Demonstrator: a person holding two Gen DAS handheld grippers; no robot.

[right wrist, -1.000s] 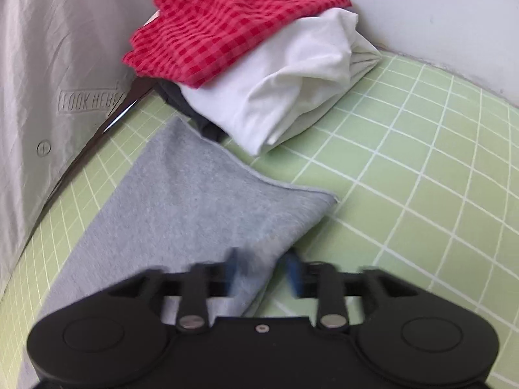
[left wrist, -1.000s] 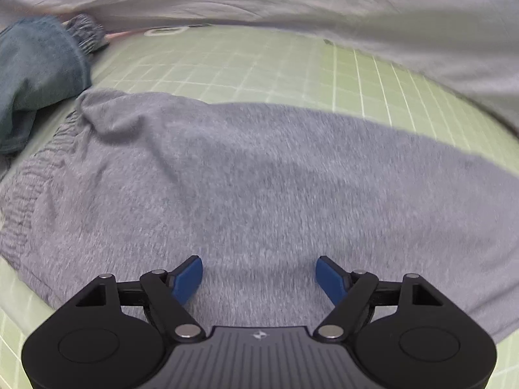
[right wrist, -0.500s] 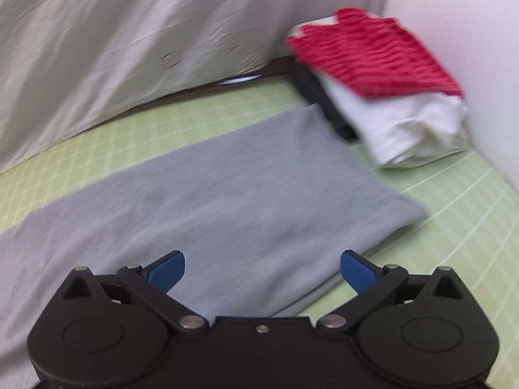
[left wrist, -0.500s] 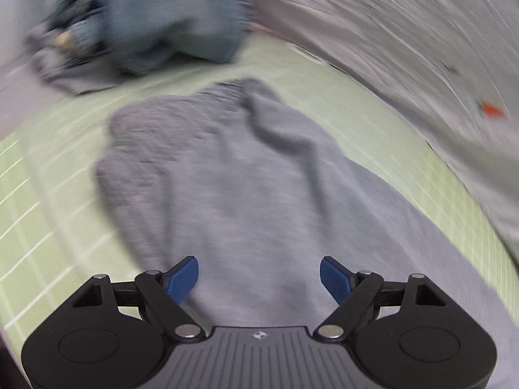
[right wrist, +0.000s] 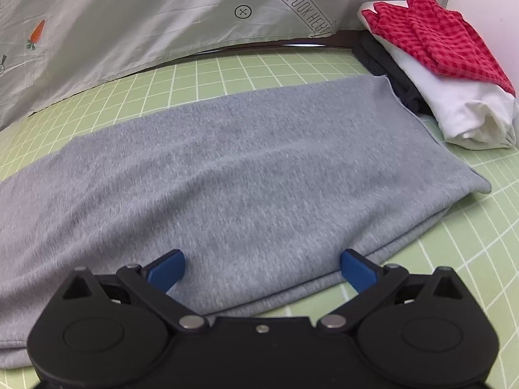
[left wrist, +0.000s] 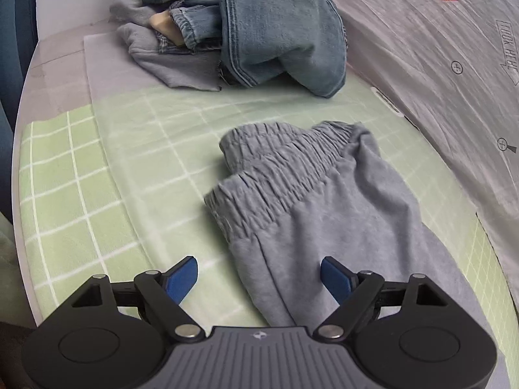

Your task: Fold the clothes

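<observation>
Grey sweatpants (left wrist: 340, 214) lie folded lengthwise on the green grid mat (left wrist: 97, 194). The left wrist view shows their gathered elastic waistband (left wrist: 279, 165). The right wrist view shows the long leg part (right wrist: 227, 175) ending at the hem on the right. My left gripper (left wrist: 259, 278) is open and empty, just above the near edge of the pants below the waistband. My right gripper (right wrist: 262, 269) is open and empty, over the near edge of the leg part.
A heap of blue jeans and grey garments (left wrist: 246, 26) lies beyond the waistband. A stack of folded clothes with a red checked cloth (right wrist: 438, 45) on top sits by the hem. A grey printed sheet (right wrist: 162, 9) hangs along the mat's far side.
My right gripper has opened, let go of the leg hem and swung left along the pants. My left gripper stayed open and turned toward the waistband end.
</observation>
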